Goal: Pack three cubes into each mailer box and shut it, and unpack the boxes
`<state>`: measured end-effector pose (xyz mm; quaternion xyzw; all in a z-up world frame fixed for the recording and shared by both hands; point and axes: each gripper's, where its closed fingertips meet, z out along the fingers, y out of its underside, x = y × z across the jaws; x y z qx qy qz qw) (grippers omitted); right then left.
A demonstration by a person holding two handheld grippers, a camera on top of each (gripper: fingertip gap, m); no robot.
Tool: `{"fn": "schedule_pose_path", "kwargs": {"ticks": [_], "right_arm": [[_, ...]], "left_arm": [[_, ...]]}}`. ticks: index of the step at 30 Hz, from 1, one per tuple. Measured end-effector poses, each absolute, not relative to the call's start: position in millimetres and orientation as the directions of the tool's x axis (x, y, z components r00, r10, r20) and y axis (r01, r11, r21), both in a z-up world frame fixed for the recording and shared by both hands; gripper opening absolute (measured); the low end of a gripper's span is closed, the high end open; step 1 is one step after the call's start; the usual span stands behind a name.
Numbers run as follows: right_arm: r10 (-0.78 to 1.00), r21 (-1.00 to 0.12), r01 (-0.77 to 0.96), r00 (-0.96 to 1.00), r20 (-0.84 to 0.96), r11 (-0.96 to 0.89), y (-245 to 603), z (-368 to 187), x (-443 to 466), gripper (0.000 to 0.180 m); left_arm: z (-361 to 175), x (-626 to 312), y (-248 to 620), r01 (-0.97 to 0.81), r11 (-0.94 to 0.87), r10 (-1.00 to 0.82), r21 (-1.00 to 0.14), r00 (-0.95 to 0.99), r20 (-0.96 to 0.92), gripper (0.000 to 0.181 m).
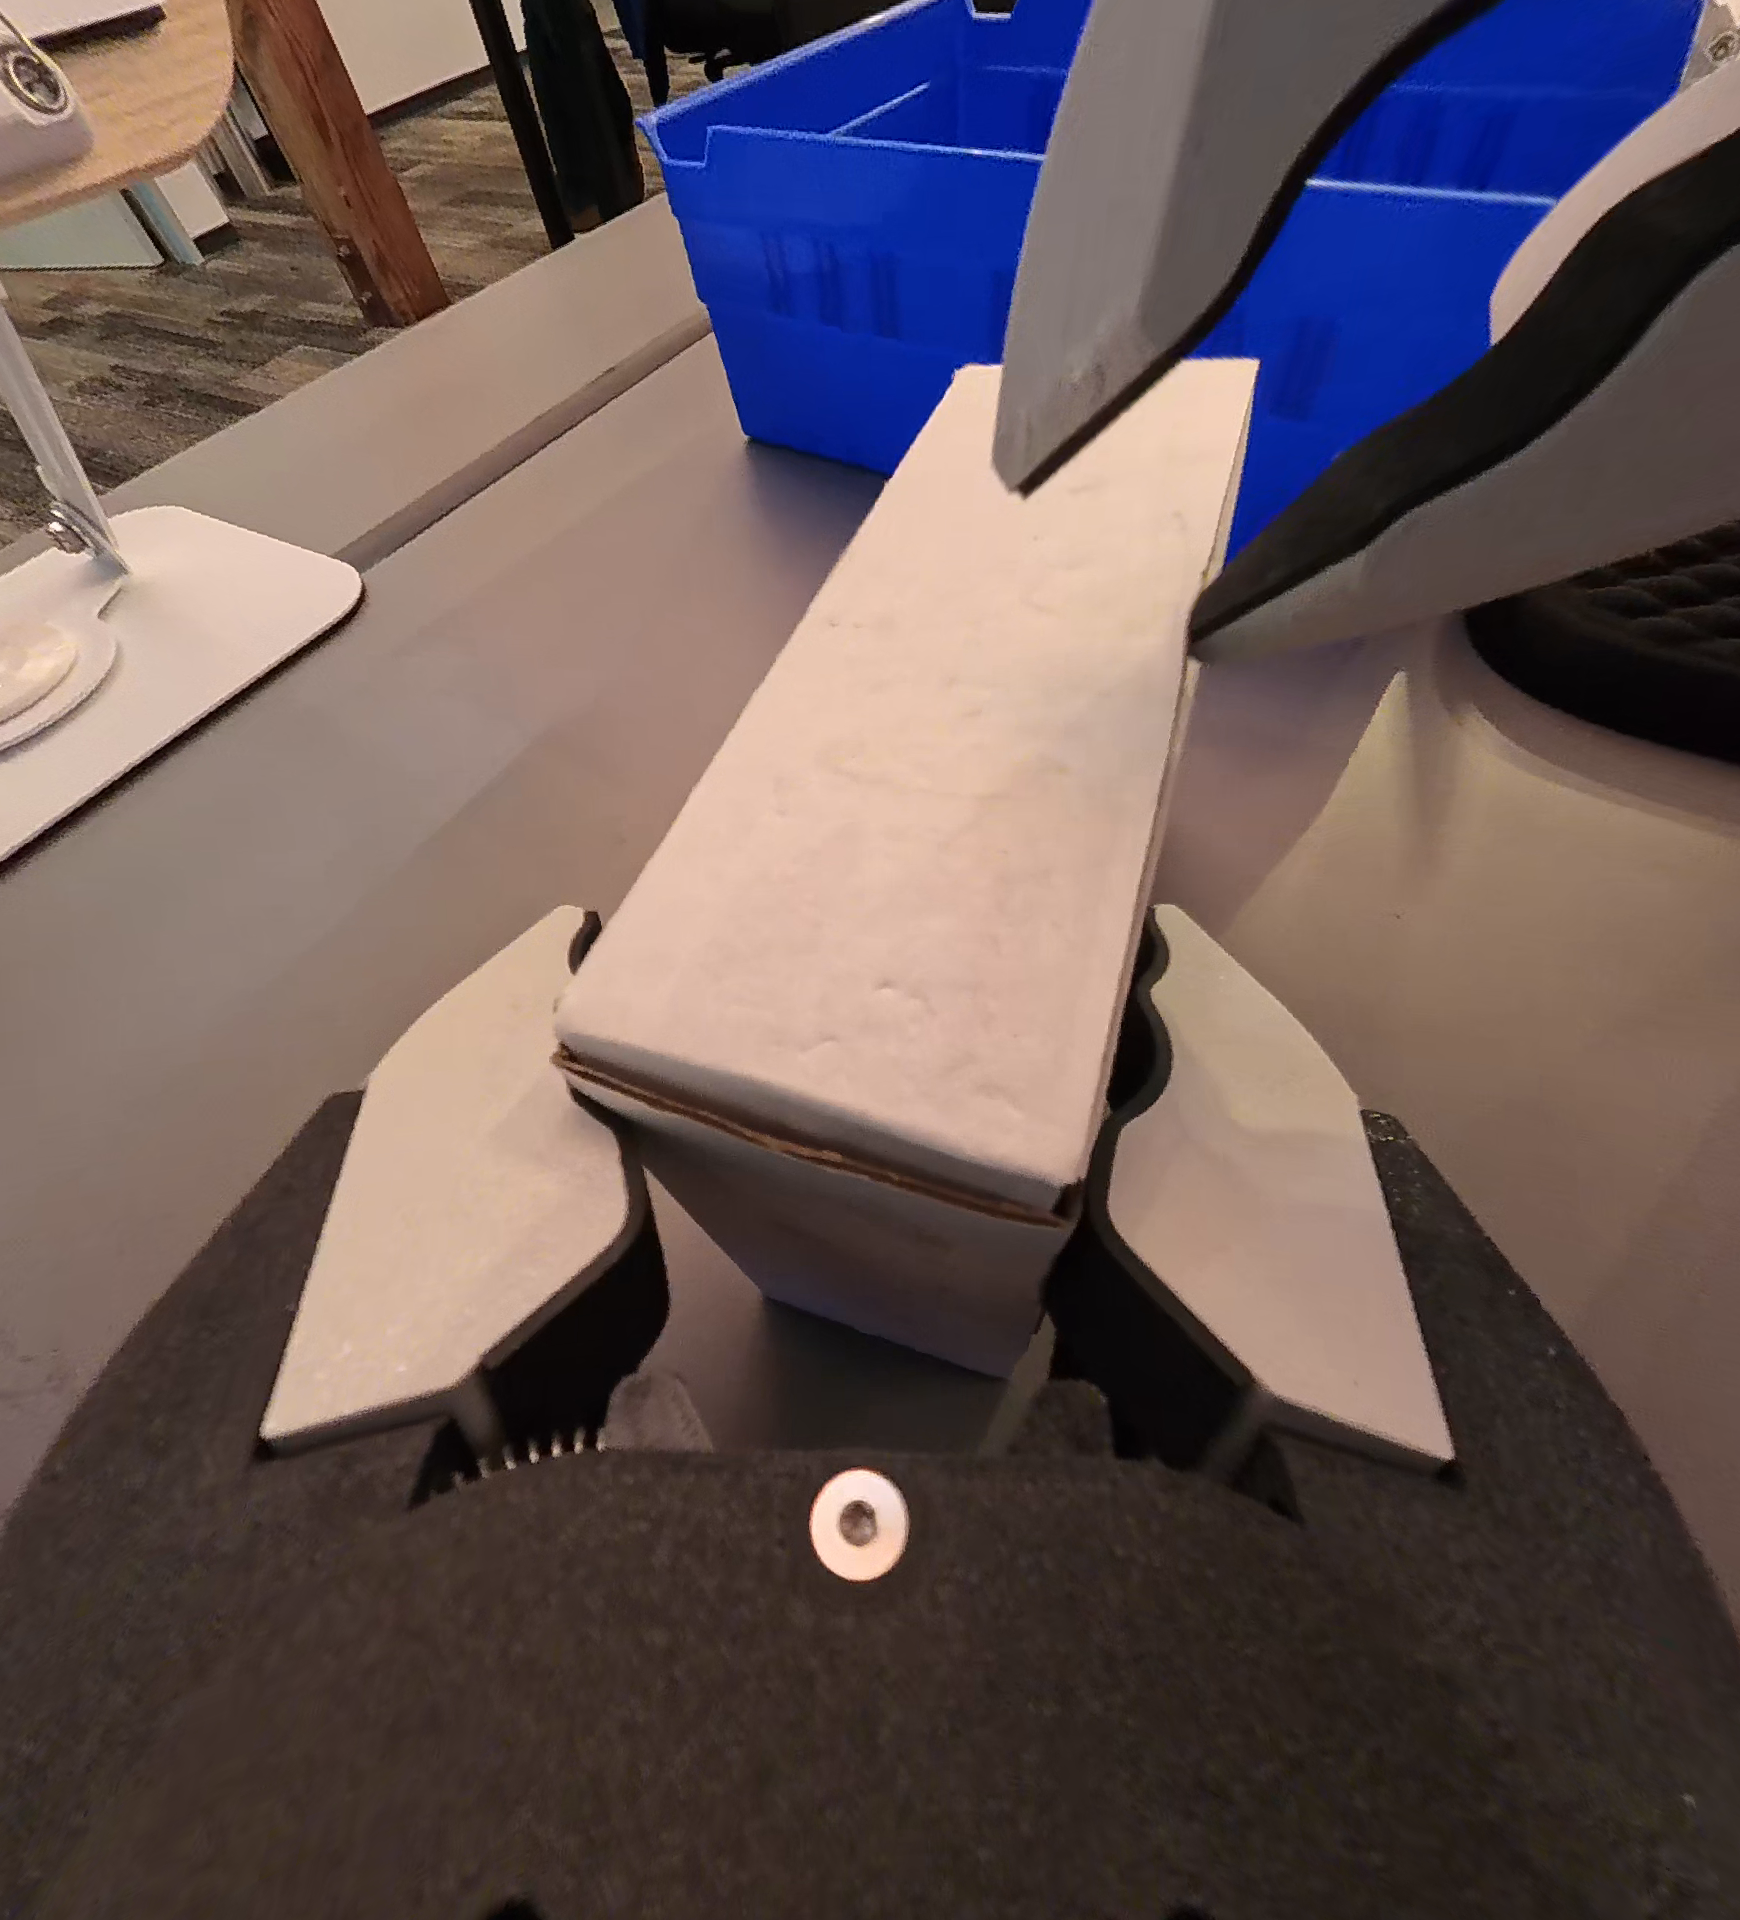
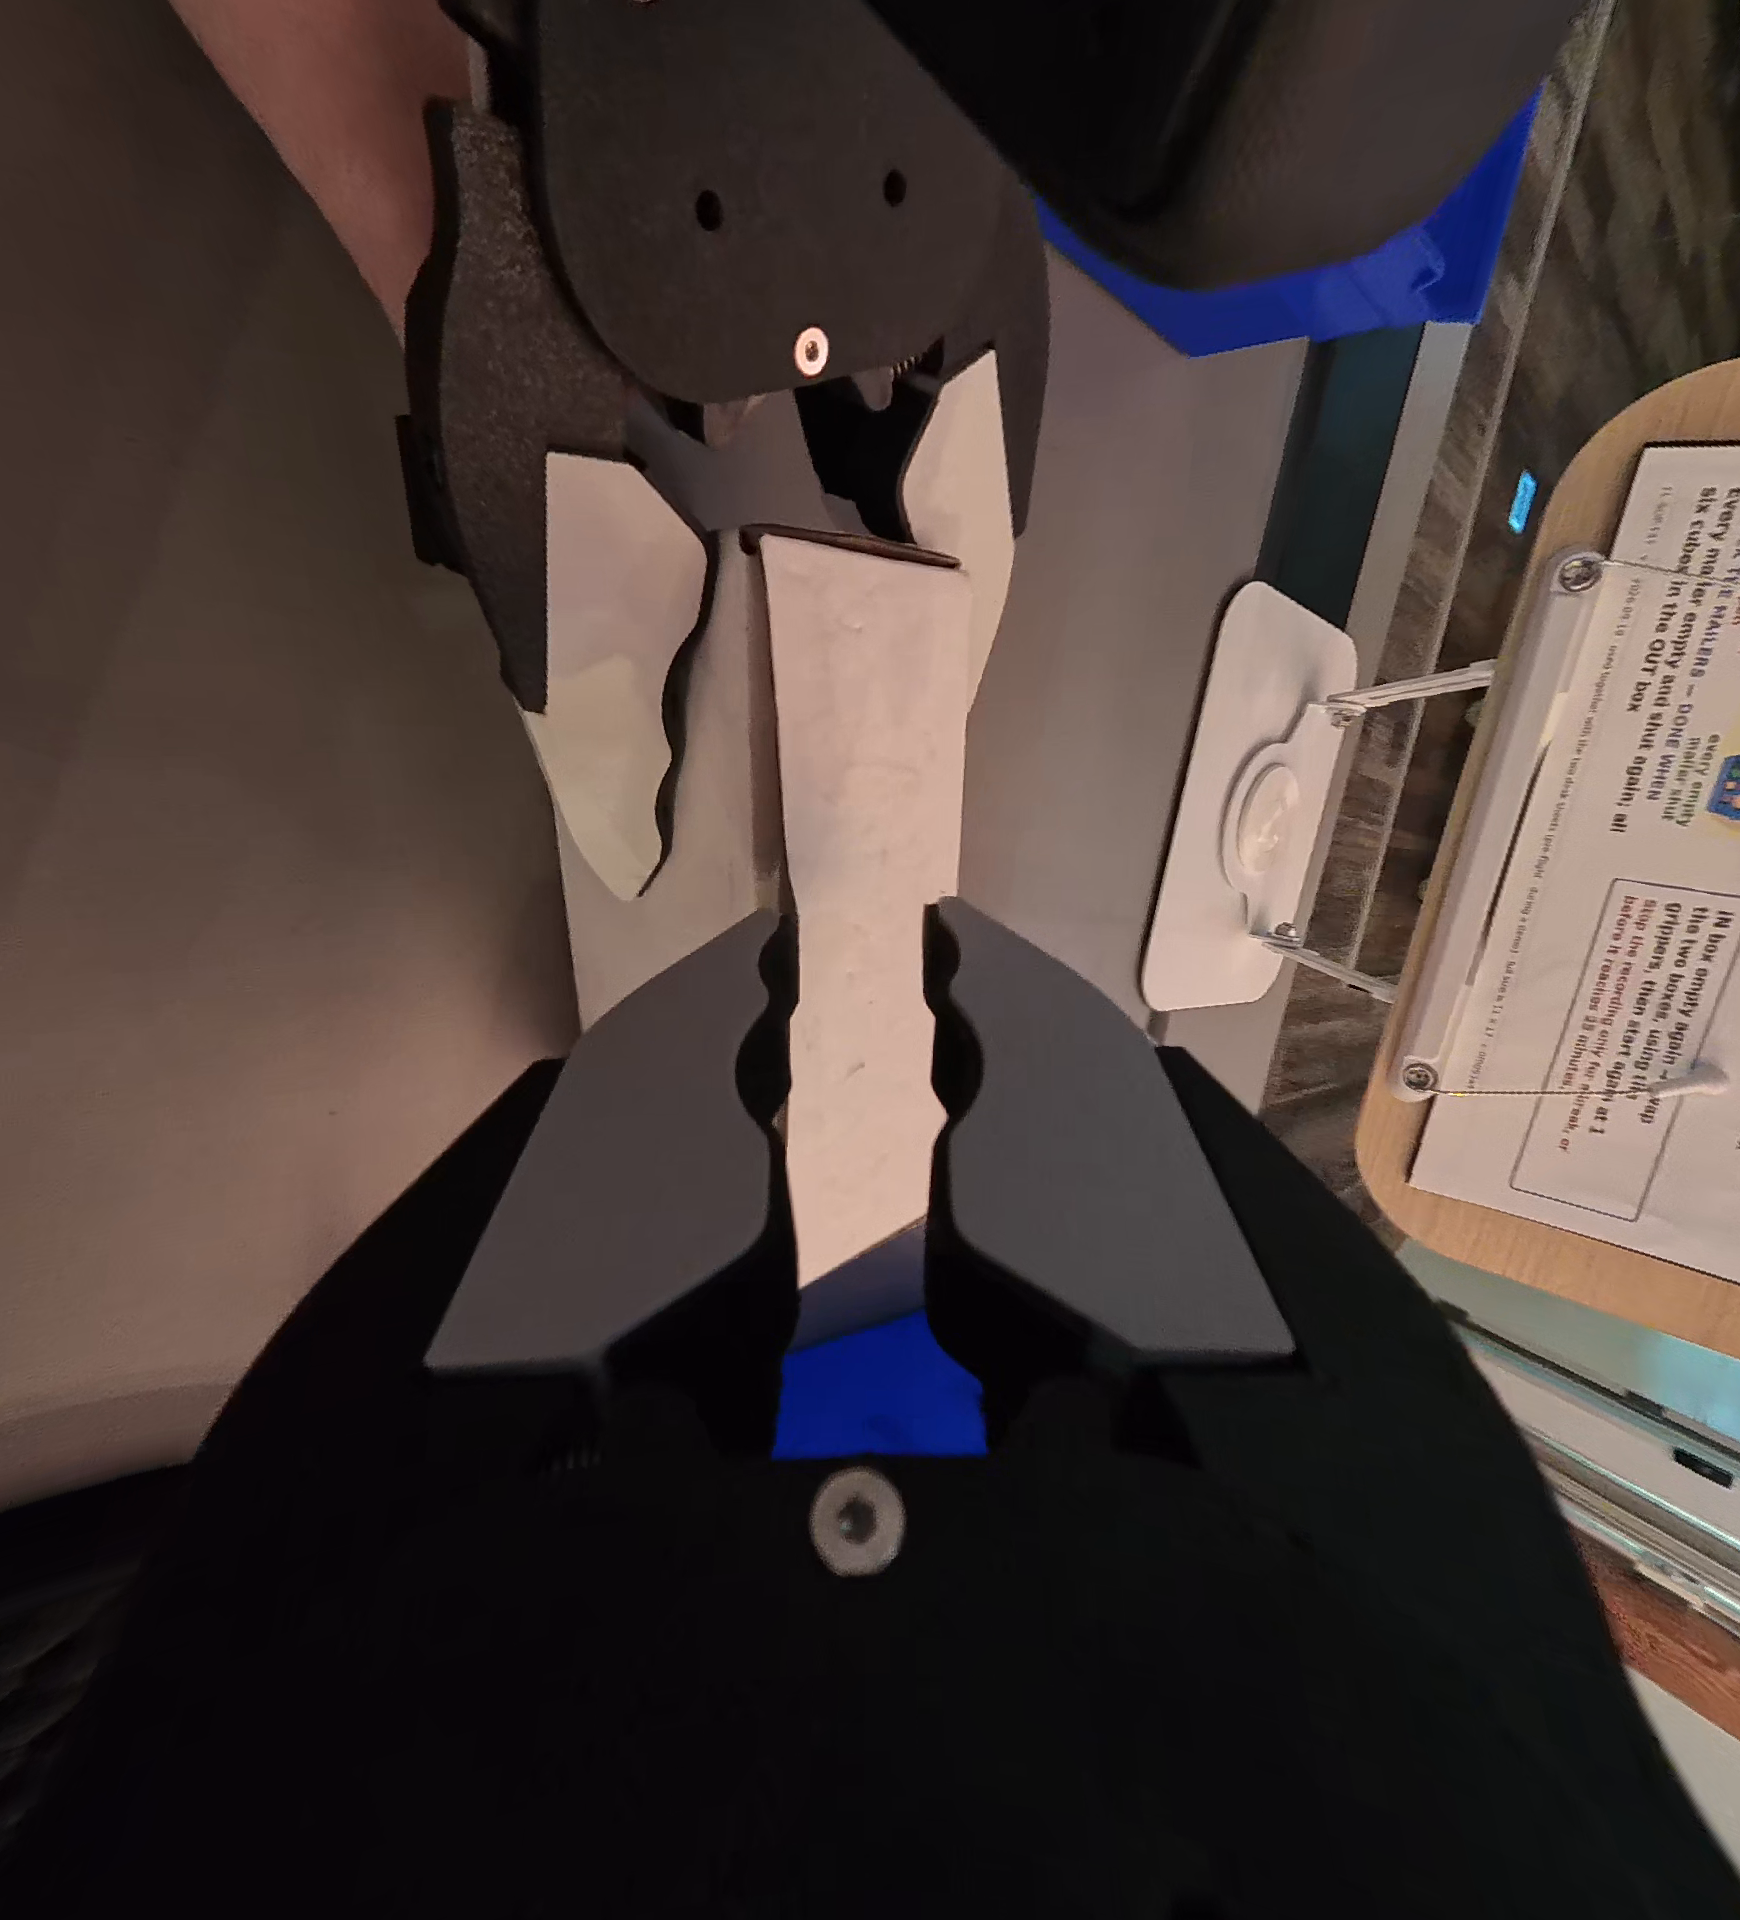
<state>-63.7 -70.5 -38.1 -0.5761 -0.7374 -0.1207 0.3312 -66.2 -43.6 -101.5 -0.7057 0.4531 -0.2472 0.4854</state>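
We see a long white mailer box (image 1: 907,831), lid down, resting on the grey table (image 1: 326,935) just in front of the blue bin (image 1: 845,208). The left gripper (image 1: 871,935) clasps the box's near end, one finger on each long side wall. The right gripper (image 2: 855,925) stands over the far end with its jaws parted, one finger (image 1: 1084,312) above the lid and the other beside the box's side edge; we cannot tell whether either touches.

We judge the box to be light, stiff corrugated card, prone to denting or sliding if squeezed hard. It is best held across its narrow width near an end, as the left gripper does.

The left wrist view alone shows the lid seam at the near end and the bin's dividers. The right wrist view alone shows a printed instruction sheet (image 2: 1624,831), well away from the box on a wooden stand.
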Motion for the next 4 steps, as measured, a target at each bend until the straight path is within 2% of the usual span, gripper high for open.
{"fn": "schedule_pose_path", "kwargs": {"ticks": [4], "right_arm": [[0.801, -0.231, 0.931, -0.097, 0.59, 0.283, -72.3, -44.5, -66.0, 0.023]], "left_arm": [[-102.2, -66.4, -43.7, -0.4, -0.128, -0.88, -0.908, 0.467, -0.081, 0.094]]}}
